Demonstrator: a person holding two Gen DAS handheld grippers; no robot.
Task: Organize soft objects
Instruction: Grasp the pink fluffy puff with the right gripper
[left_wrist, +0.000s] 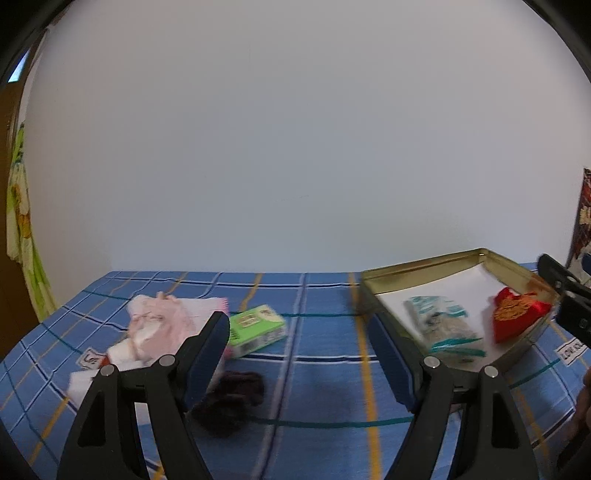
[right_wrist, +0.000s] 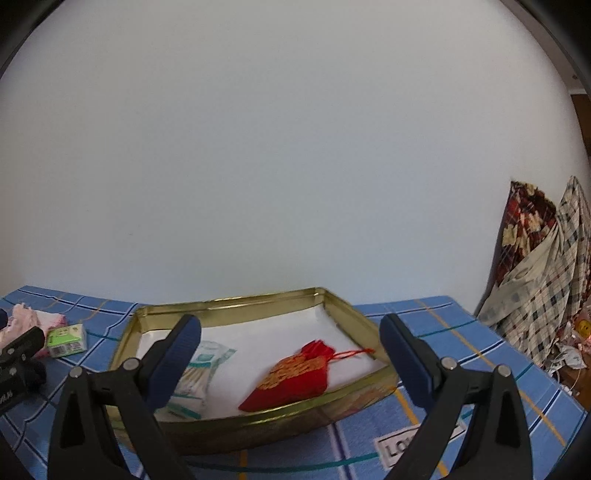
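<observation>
A plain white wall backs a surface (left_wrist: 325, 343) covered in blue plaid cloth, where a shallow gold-rimmed metal tin (right_wrist: 343, 314) lined in white already holds a red embroidered drawstring pouch (right_wrist: 291, 376) and a clear teal-printed plastic packet (right_wrist: 194, 376). Still outside the tin, well to its left, lie a crumpled pink-and-white cloth (left_wrist: 159, 328), a green-and-white tissue pack (left_wrist: 256, 328) just beside it, and a dark fuzzy sock-like bundle (left_wrist: 232, 398) nearer the camera. The left hand-held gripper (left_wrist: 299, 354) hovers with jaws wide apart and empty, close above the dark bundle. The right hand-held gripper (right_wrist: 291, 354) faces the tin, jaws likewise spread, nothing between them. The likely next pick is the dark bundle: centre it between the pads, descend low to gather its bulk, and close fully before lifting toward the tin.
</observation>
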